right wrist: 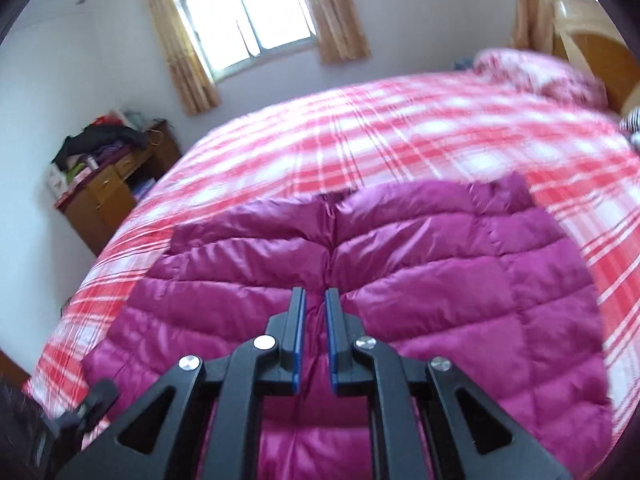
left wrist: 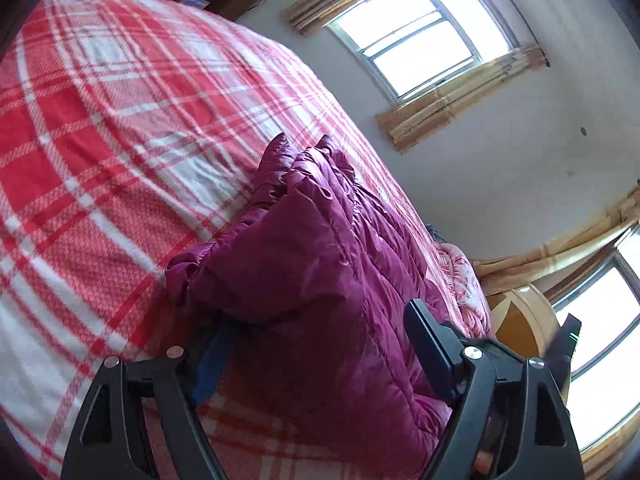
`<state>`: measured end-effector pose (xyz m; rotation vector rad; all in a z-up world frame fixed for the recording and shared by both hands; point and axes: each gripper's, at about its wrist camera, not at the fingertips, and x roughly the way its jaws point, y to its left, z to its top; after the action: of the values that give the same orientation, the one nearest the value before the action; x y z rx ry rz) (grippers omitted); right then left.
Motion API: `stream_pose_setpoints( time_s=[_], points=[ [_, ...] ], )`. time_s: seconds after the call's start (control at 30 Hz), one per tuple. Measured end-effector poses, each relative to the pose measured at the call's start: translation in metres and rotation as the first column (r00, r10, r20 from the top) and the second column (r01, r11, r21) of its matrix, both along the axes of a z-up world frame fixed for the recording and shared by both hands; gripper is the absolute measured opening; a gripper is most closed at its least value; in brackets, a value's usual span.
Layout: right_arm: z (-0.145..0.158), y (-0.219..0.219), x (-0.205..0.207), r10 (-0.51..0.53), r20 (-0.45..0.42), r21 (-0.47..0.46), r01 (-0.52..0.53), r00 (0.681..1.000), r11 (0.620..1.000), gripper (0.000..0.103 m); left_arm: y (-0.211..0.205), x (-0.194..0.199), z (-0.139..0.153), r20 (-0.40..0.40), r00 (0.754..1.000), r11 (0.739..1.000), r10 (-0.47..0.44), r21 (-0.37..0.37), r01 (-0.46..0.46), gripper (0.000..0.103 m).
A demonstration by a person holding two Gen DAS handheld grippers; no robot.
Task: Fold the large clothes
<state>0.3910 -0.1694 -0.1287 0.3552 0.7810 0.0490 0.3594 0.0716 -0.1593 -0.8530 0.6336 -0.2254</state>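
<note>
Magenta quilted jacket (right wrist: 360, 264) lies spread on our bed (right wrist: 400, 128), which is covered by a red and white checked blanket (left wrist: 120, 120). From the right wrist view we see the jacket flat, its centre seam running away from us toward the window (right wrist: 248, 16). Our right gripper (right wrist: 315, 300) hovers just above that seam, its fingers close together with only a narrow gap and nothing between them. From the left wrist view the jacket bunches up into a raised fold (left wrist: 304, 216). Our left gripper (left wrist: 312, 344) stands wide apart; the puffy fabric fills the space between the fingers, and the left finger is hidden behind it, so we cannot tell whether it grips. A wooden desk (right wrist: 112, 188) stands by the wall.
</note>
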Motion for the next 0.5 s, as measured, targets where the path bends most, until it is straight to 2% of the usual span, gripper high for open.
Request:
stream_pose_setpoints(
  time_s=[0.03,0.07,0.1,0.13,0.27,0.33,0.37,0.43,0.5],
  points=[
    [-0.017,0.007,0.01,0.032,-0.05,0.004,-0.031,0.998,0.999,0.011,-0.001,0.001,0.001,0.01,1.0,1.0,-0.005,0.013,0.005,0.082],
    [-0.029,0.016,0.014,0.054,-0.058,-0.027,-0.056,0.997,0.998,0.009,-0.001,0.004,0.002,0.018,1.0,1.0,-0.01,0.025,0.01,0.082],
    [-0.028,0.022,0.012,0.054,-0.044,-0.071,-0.057,0.998,0.996,0.008,0.0,0.006,0.002,0.021,1.0,0.999,-0.018,0.032,0.017,0.082],
    [-0.027,0.022,0.012,0.051,-0.049,-0.074,-0.055,0.997,0.996,0.009,0.001,0.009,0.002,0.024,0.999,0.999,-0.02,0.033,0.019,0.082],
    [-0.029,0.013,0.012,0.054,-0.051,-0.011,-0.055,0.997,0.998,0.009,-0.001,0.026,0.002,0.026,0.999,0.999,-0.031,0.019,0.03,0.082],
    [-0.029,0.014,0.013,0.061,-0.057,-0.021,-0.063,0.996,0.998,0.009,-0.007,0.032,0.005,0.037,0.996,0.996,-0.083,0.031,0.082,0.056],
    [-0.028,0.015,0.013,0.066,-0.061,-0.024,-0.068,0.996,0.997,0.009,-0.008,0.034,0.007,0.047,0.992,0.993,-0.117,0.024,0.116,0.039],
    [-0.028,0.015,0.012,0.081,-0.071,0.013,-0.081,0.994,0.997,0.009,-0.005,0.028,0.017,0.101,0.981,0.986,-0.168,0.006,0.168,0.028],
    [-0.03,0.012,0.004,0.102,-0.083,0.115,-0.092,0.991,0.989,0.009,-0.004,0.016,0.035,0.166,0.961,0.975,-0.223,0.034,0.22,0.022]
  ],
)
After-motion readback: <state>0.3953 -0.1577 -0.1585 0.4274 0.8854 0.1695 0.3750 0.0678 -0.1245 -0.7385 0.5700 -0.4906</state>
